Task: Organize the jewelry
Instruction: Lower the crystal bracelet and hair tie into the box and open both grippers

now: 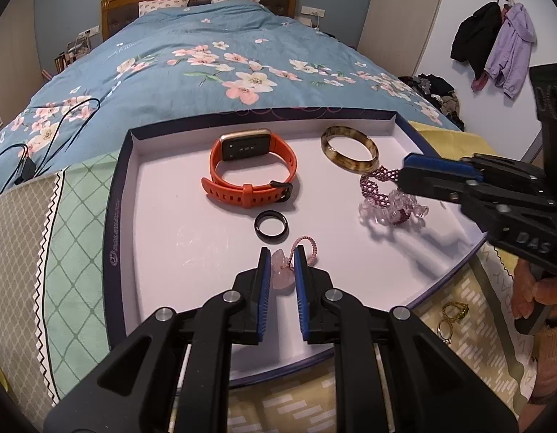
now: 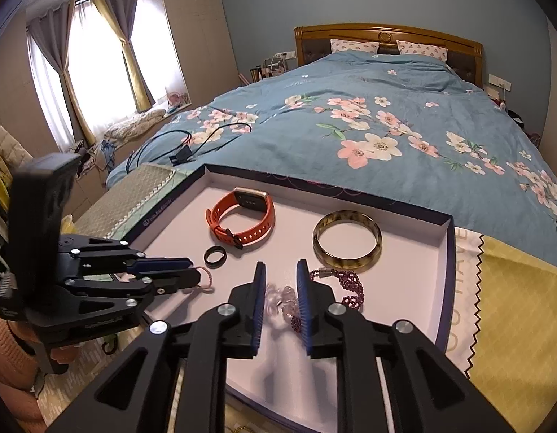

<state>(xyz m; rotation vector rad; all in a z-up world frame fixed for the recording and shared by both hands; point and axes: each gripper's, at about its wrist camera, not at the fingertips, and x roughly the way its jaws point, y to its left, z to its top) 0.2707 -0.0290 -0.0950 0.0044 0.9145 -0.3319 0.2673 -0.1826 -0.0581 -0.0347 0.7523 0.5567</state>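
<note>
1. Two pieces are in the grippers over the shallow tray [image 1: 119, 195]. The left gripper [image 1: 281, 270] has its jaws nearly closed on a pink stone charm [image 1: 281, 275], whose braided loop [image 1: 307, 247] trails toward the black ring [image 1: 271, 225] near the tray's near edge.
2. The right gripper [image 2: 281, 288] stands narrowly parted with the beaded bracelet [image 2: 345, 288] between its jaws, close to the tray's right edge; whether the pads [image 2: 303, 296] press on it I cannot tell.
3. The charm looks light, hard and smooth, likely to slip. A hold across its widest part, as now, seems safest; the cord is soft and would swing.
4. The bracelet is limp strung beads, purple and clear. It will likely sag and drape, so a pinch across a thick bunch probably beats one strand.
5. The amber bangle [image 1: 349, 153] at the far right corner is rigid and probably brittle; take its rim.
6. The orange watch [image 1: 253, 171], near the far edge, has a flexible strap, an easy hold.
</note>
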